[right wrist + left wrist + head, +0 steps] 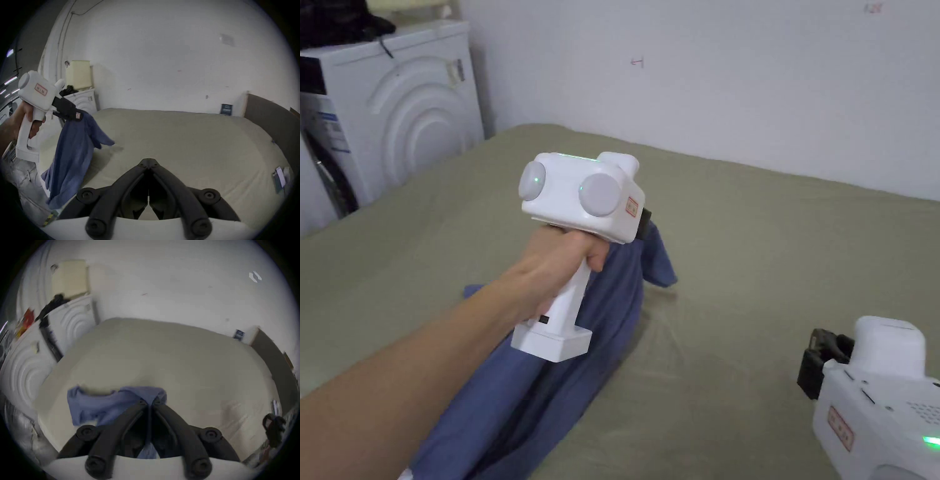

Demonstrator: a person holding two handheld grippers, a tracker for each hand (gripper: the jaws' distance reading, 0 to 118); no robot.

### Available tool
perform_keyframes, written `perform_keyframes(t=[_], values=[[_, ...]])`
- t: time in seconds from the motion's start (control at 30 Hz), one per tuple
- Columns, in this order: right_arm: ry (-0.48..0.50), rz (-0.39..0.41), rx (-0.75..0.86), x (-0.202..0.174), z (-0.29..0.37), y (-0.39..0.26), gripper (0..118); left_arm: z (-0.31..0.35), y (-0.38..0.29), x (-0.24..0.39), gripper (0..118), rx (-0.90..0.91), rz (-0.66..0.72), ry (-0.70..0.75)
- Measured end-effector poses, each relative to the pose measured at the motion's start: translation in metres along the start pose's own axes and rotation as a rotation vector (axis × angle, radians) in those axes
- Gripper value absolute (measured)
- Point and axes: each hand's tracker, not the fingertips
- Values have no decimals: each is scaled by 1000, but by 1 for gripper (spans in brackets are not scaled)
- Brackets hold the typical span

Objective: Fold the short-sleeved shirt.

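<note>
Two washing machines (bedside) nearby

No legible text, labels too blurred.

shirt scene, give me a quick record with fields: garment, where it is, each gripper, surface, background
garment: blue short-sleeved shirt, bunched, unfolded
position: lifted at one end, lower part trailing toward the bed edge
left gripper: raised, jaws shut on the shirt
right gripper: low at the right, jaws together, nothing between them, apart from the shirt
surface: olive-green bed sheet
background: white washing machine against a white wall
</note>
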Motion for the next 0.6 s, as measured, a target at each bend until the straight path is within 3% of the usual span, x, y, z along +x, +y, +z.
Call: perform_keyframes(t=[0.2, 0.33, 0.5, 0.6], values=[[-178, -3, 10, 88, 42, -5, 0, -15, 17, 150, 1, 3, -106, -260], [-270, -47, -7, 133, 55, -12, 0, -43, 3, 229, 1, -52, -147, -380], [-323, -69, -30, 163, 53, -26, 0, -113, -49, 280, 1, -218, -171, -427], [-334, -75, -54, 171, 46, -38, 0, -163, -90, 295, 1, -352, -180, -381]])
